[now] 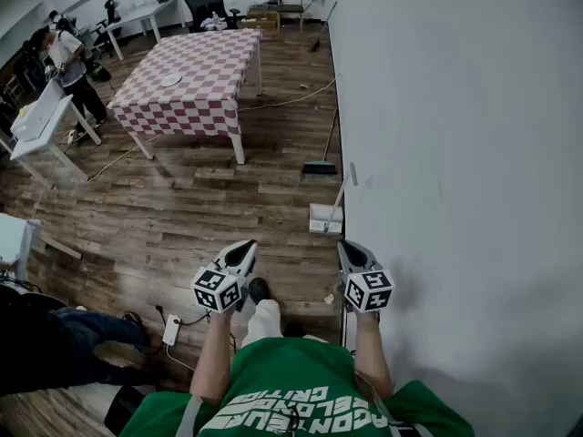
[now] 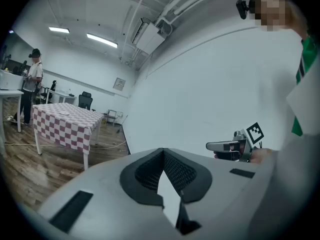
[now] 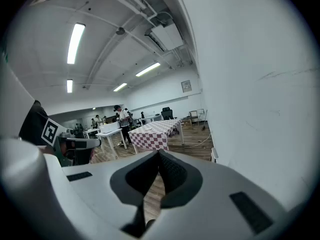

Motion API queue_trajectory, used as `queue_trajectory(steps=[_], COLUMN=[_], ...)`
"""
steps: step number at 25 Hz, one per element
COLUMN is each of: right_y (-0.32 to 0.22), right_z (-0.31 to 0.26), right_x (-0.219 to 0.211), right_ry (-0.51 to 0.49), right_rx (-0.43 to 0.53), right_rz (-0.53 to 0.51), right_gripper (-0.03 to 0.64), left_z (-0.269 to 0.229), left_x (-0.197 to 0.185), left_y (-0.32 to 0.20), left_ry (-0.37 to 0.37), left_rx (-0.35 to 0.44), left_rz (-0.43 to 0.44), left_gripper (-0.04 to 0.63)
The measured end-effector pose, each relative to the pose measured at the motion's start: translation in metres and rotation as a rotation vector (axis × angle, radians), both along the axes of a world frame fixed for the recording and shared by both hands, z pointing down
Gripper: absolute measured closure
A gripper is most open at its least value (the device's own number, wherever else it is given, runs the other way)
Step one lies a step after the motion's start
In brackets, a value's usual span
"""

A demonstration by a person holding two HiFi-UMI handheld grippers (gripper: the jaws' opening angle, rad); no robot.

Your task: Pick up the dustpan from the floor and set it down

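The white dustpan (image 1: 324,218) stands on the wooden floor against the wall, its long handle leaning up along the wall. It also shows as a small white shape (image 3: 214,155) at the wall's foot in the right gripper view. Both grippers are held side by side in front of the person, short of the dustpan. My left gripper (image 1: 246,247) (image 2: 162,152) is shut with nothing in it. My right gripper (image 1: 347,247) (image 3: 159,153) is shut and empty too, nearer the wall, and is also seen from the left gripper view (image 2: 234,146).
A broom (image 1: 320,166) leans on the wall beyond the dustpan. A white wall (image 1: 455,153) runs along the right. A table with a red-checked cloth (image 1: 191,80) stands farther off. A person (image 1: 68,62) stands by white desks at left. A power strip (image 1: 171,329) and cables lie on the floor.
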State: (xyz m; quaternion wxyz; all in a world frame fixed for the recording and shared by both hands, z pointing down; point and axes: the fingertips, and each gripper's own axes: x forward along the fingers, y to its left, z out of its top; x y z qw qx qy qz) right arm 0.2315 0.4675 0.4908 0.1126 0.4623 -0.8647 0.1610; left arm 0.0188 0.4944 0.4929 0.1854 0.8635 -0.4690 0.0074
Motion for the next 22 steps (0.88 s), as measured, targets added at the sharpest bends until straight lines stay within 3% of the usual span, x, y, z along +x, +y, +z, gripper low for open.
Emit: queue_trajectory(steps=[13, 22], right_y=[-0.021, -0.064], right_z=[0.005, 0.005], right_x=[-0.009, -0.013], right_ry=[-0.013, -0.020], right_rx=[-0.013, -0.018], right_rz=[0.007, 0.045], right_gripper=[0.609, 0.609], left_z=[0.006, 0.007], left_x=[-0.008, -0.011], left_y=[-0.022, -0.073], left_ry=[0.001, 0.008], left_rx=[-0.018, -0.030], left_rz=[0.016, 0.048], left_gripper=[0.592, 0.592])
